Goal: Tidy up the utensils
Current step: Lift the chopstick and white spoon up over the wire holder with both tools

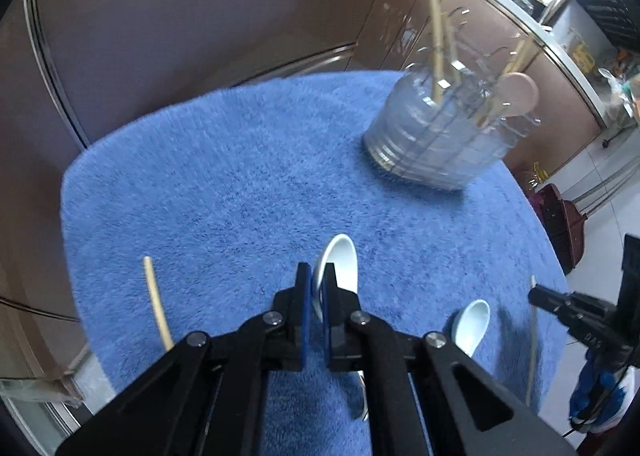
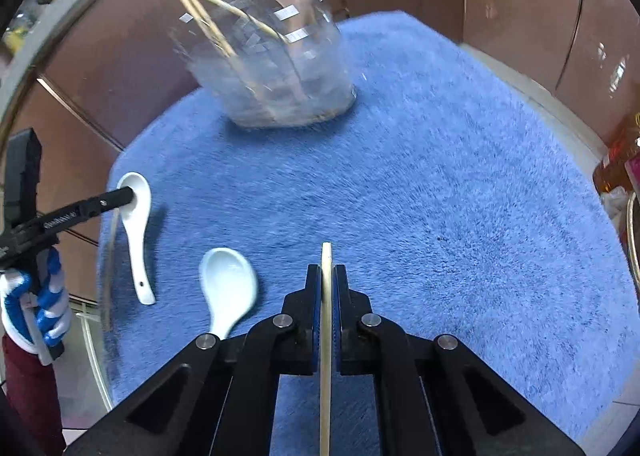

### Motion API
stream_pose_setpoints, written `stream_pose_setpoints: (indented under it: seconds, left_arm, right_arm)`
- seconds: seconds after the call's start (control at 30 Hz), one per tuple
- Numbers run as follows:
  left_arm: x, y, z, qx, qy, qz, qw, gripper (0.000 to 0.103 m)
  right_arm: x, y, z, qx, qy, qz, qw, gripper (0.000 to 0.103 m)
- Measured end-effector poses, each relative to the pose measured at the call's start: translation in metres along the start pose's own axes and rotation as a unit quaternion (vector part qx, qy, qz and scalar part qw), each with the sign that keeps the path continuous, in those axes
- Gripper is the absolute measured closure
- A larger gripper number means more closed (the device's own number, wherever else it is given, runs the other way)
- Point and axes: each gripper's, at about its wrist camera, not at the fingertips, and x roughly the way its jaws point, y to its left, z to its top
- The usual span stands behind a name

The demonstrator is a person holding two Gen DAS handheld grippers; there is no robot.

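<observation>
On the blue mat (image 2: 440, 176), right tool (image 2: 327, 276) clamps a chopstick (image 2: 327, 336)

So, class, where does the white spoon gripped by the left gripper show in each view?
Left wrist: white spoon bottom centre, between the fingers of the left gripper.
Right wrist: far left, bowl under that gripper's tip.
Shared landmark: clear utensil holder on the blue mat.

mat (image 2: 440, 176): shaggy blue | spoons (image 2: 230, 288): glossy white | chopstick (image 2: 326, 296): pale tan | holder (image 2: 272, 68): clear, with tan sticks (blurred) | gripper pads (image 1: 307, 296): blue on black | glove (image 2: 36, 308): blue-and-white striped | cabinets (image 1: 200, 8): brown
</observation>
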Motion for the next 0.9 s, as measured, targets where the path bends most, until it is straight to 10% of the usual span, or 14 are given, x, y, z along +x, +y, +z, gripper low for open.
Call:
stream_pose_setpoints:
  seconds: [0.33,0.67,0.9]
  left_arm:
    - [-0.073,-0.03,0.022,0.022,-0.1,-0.015,0.9947,0.099]
    - [-0.117,-0.093,0.1,0.04,-0.26,-0.015,0.9647,0.099]
    - [-0.083,-0.128,0.128,0.062,-0.33,0.028,0.9415,0.099]
  right_arm:
    - [-0.092,0.034,0.019,-0.036,-0.144,0.045,0.988,0.098]
    - [-0.157,0.076,0.108,-0.073,-0.373,0.073,0.922,0.098]
    - [-0.143,0.073,0.168,-0.075,-0.45,0.062,0.888,0.098]
